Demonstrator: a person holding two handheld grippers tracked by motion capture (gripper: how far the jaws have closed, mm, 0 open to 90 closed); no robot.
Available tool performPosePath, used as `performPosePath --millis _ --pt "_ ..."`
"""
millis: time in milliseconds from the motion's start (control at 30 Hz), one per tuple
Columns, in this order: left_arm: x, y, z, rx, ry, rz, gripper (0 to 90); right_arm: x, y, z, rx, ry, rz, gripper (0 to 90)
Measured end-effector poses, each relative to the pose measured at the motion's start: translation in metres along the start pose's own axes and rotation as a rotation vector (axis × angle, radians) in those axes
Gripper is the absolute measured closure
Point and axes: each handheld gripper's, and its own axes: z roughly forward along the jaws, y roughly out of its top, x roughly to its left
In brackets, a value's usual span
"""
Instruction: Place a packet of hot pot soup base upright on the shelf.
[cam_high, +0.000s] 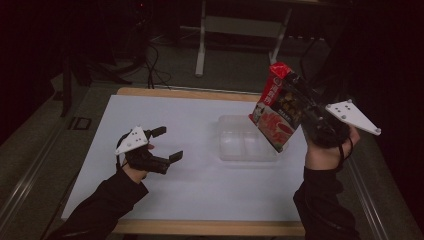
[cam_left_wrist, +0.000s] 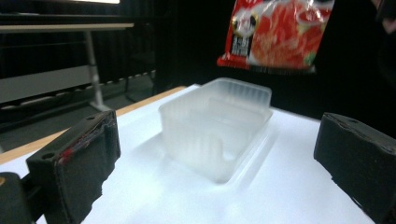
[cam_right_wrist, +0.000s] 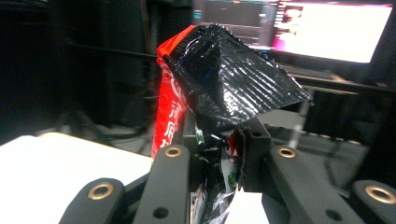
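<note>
So there's a red snack packet (cam_high: 274, 112), printed with white lettering and a picture of some orange-red food, with a black crimped strip at its top end. It's up in the air at the right side of the table, tilted so the top leans right and far, and its lower corner hangs over the right edge of the tub. It's pinched near the top by the right gripper (cam_right_wrist: 219, 154), and the foil bunches up where the jaws bite. Then there's a clear frosted plastic tub (cam_high: 240, 140), rectangular, open side up, empty, sitting flat on the white table right of centre, directly under the packet.
</note>
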Motion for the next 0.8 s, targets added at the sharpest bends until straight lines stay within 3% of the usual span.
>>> performPosePath --millis 200,300,500,667,800 --pt "-0.001 -0.017 -0.007 -0.003 0.006 -0.023 0.5 -0.016 -0.016 0.015 0.025 -0.094 0.009 77.2" --pt "-0.002 -0.025 -0.010 0.003 0.013 -0.032 0.5 -0.022 -0.026 0.023 0.042 -0.117 0.021 77.2" --pt "-0.003 -0.037 -0.012 0.005 0.019 -0.053 0.5 -0.029 -0.044 0.040 0.086 -0.147 0.031 77.2" --pt "-0.003 -0.038 -0.013 0.003 0.021 -0.054 0.5 -0.032 -0.055 0.048 0.098 -0.164 0.042 77.2" --pt "-0.004 -0.038 -0.013 -0.002 0.019 -0.052 0.4 -0.029 -0.063 0.055 0.115 -0.183 0.022 77.2"
